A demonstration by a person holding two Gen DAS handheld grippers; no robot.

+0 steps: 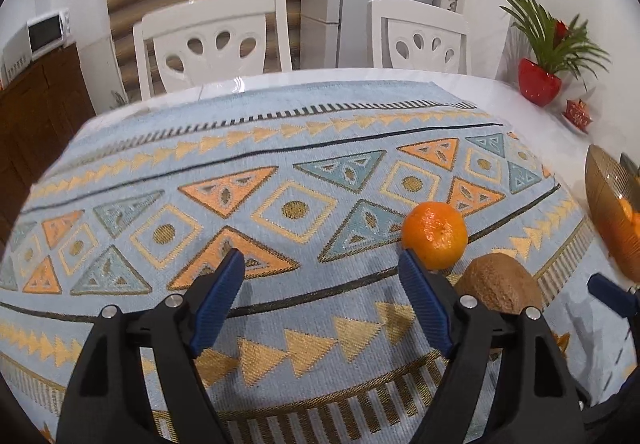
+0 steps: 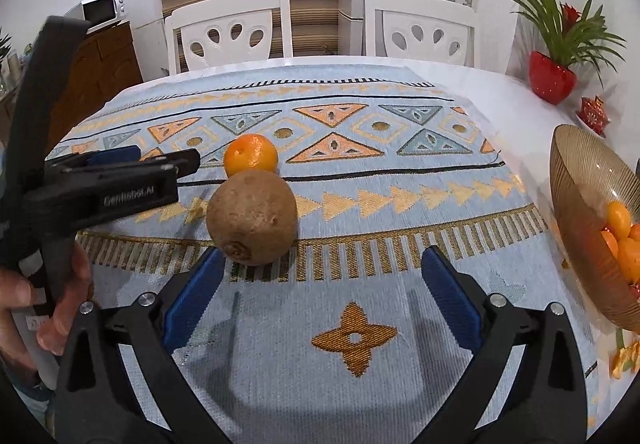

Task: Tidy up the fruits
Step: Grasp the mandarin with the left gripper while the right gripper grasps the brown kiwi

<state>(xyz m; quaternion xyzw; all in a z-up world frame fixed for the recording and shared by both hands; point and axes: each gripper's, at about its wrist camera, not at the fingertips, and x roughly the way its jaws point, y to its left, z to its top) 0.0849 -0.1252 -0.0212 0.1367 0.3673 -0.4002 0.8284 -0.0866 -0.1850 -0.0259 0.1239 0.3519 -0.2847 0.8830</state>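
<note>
1. Woven cloth (image 2: 360,396), pale blue with orange and gold triangles, covered the white table (image 2: 500,92).
2. Left gripper (image 1: 322,276) hung over the cloth, jaws spread wide, nothing between them; its right blue pad (image 1: 424,308) sat just beside the tangerine (image 1: 435,235), contact not resolvable.
3. Right gripper (image 2: 320,276) also had its jaws spread and empty; its left pad (image 2: 192,300) was close to the kiwi (image 2: 252,217), whether touching I could not tell.
4. Kiwi lay on the cloth, stem end toward the right wrist camera; the tangerine lay just behind it, the two apparently touching.
5. Amber ribbed glass bowl (image 2: 580,228) stood on the table at the right edge of the cloth, holding several orange fruits (image 2: 620,220).
6. A hand (image 2: 60,308) gripped the left gripper's handle, seen from the right wrist.
7. Background: two white chairs (image 2: 228,32), red potted plant (image 2: 554,78).
</note>
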